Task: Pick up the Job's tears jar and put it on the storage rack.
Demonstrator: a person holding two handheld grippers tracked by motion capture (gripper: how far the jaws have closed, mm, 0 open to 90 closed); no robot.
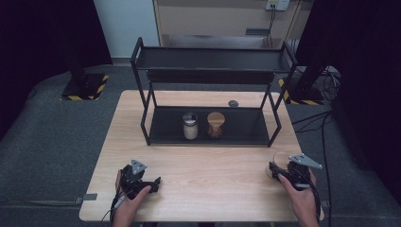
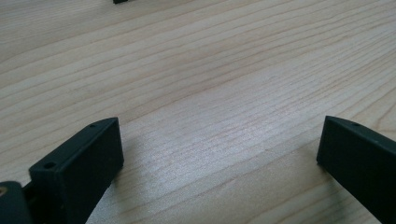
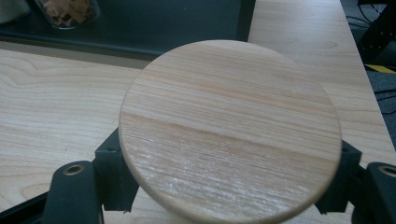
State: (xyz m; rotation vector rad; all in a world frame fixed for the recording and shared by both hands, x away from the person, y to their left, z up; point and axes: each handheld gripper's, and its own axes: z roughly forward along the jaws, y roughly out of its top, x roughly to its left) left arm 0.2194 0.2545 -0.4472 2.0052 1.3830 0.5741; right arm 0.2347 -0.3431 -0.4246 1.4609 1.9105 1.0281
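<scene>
The right gripper [image 3: 229, 186] clamps the wooden lid [image 3: 229, 126] near the desk's [image 1: 198, 189] right edge, ready for carrying; the left gripper [image 2: 219, 154] rests wide open, empty.

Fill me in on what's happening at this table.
A person works with a gripper in each hand. The right gripper is shut on a round wooden lid at the table's right front edge. The left gripper rests open over bare wood, holding nothing. On the black rack's lower shelf stand two jars, one with a wooden lid on.
</scene>
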